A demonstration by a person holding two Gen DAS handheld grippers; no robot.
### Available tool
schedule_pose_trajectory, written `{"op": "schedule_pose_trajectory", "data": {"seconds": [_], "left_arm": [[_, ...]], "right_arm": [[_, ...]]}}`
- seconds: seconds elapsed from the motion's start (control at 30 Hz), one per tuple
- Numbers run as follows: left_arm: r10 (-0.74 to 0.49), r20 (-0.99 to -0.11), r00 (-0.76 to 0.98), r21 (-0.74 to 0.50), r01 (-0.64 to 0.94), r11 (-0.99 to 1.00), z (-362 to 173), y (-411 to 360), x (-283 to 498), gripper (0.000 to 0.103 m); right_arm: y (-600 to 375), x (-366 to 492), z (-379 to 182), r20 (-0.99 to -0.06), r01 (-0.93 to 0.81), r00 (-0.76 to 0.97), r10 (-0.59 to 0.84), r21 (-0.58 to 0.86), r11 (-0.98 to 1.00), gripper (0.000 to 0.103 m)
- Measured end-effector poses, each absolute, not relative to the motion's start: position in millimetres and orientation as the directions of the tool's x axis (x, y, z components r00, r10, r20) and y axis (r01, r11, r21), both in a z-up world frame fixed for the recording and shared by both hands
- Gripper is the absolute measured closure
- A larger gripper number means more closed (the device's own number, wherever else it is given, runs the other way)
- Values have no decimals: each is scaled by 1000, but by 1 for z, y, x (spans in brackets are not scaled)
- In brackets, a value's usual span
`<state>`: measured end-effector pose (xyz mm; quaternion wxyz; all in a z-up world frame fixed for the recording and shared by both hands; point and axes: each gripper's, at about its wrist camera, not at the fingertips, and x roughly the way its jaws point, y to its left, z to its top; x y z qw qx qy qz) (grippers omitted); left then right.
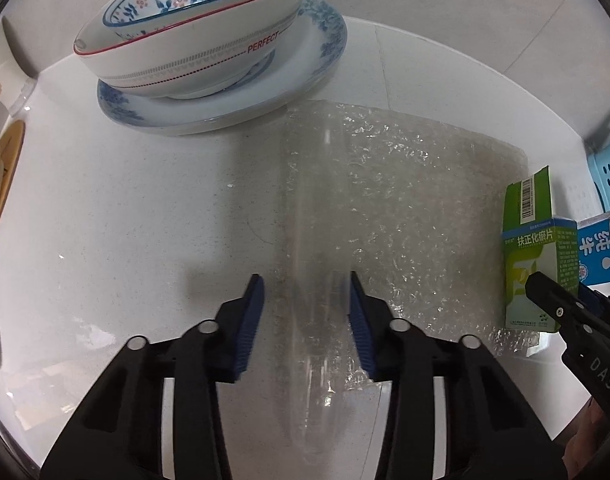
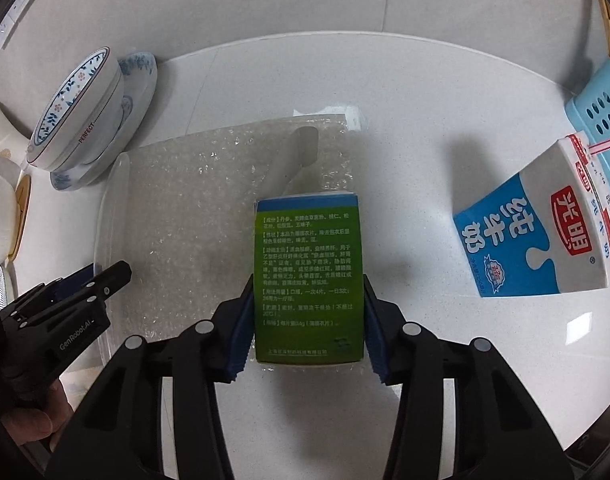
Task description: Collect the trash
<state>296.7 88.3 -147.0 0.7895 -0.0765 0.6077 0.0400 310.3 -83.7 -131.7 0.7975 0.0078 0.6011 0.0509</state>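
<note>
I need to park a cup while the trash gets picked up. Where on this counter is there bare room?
Bare counter lies between the stacked bowls on the plate and the bubble wrap, on the left gripper's side. Another gap sits between the green box and the milk carton. It is crowded around the box and wrap, where both grippers work.

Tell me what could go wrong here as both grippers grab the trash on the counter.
1. The green box stands on the bubble wrap; pulling the wrap with the left gripper could tip it, though the right gripper seems to clamp it.
2. The stacked bowls on the plate sit near the wrap's far edge; a snagged sheet might jolt them.
3. The milk carton nearby could be knocked.
</note>
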Motion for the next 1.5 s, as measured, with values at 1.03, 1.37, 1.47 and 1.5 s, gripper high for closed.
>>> {"op": "schedule_pose_trajectory", "data": {"seconds": [1.03, 1.37, 1.47, 1.5], "left_arm": [[-49, -939, 341, -109, -159, 981, -96, 86, 226, 78], [-97, -923, 373, -157, -133, 979, -76, 51, 183, 78], [-115, -917, 381, -174, -123, 977, -69, 40, 169, 78], [-118, -916, 382, -176, -120, 977, -68, 35, 165, 78]], "right_arm": [[-108, 258, -88, -921, -130, 351, 167, 129, 983, 58], [-130, 213, -64, -895, -151, 409, 178, 126, 980, 59], [-136, 194, -60, -893, -159, 416, 173, 115, 980, 59], [-139, 187, -59, -892, -160, 417, 172, 115, 980, 59]]}}
